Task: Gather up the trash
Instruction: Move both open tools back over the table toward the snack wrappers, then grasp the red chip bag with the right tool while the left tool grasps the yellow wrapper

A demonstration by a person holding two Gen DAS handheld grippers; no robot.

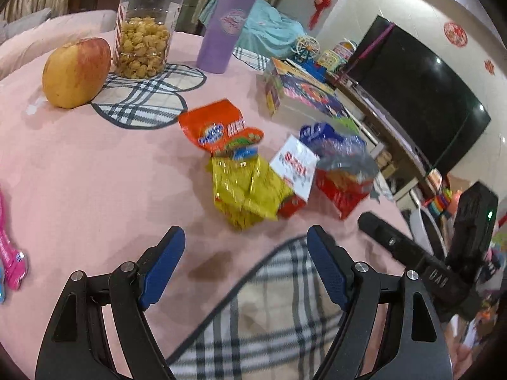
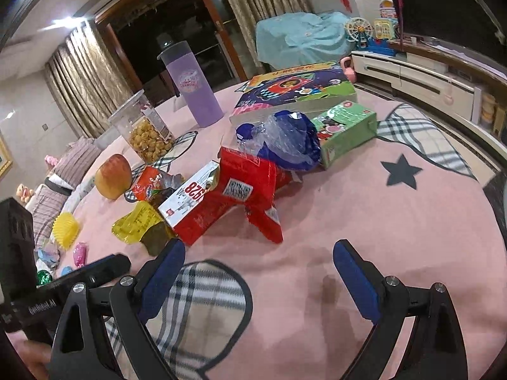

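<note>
A heap of snack rubbish lies mid-table on the pink cloth: an orange wrapper (image 1: 218, 126), a crumpled yellow wrapper (image 1: 247, 190), a red-and-white carton (image 1: 293, 174), a red bag (image 1: 343, 191) and a blue-and-clear plastic bag (image 1: 332, 141). The right wrist view shows the same heap: red bag (image 2: 250, 190), carton (image 2: 187, 199), yellow wrapper (image 2: 139, 224), orange wrapper (image 2: 150, 183), blue bag (image 2: 285, 142). My left gripper (image 1: 245, 239) hovers open just short of the yellow wrapper, nothing between its fingers. My right gripper (image 2: 258, 251) stands open in front of the red bag, also holding nothing.
An apple (image 1: 76, 72), a clear jar of puffed snacks (image 1: 145, 31) and a purple tumbler (image 1: 225, 28) stand at the back. A picture-book box (image 2: 298, 88) and a green box (image 2: 345, 129) lie beyond the heap. Plaid mats (image 1: 145, 101) dot the cloth; pink toys (image 1: 12, 253) sit left.
</note>
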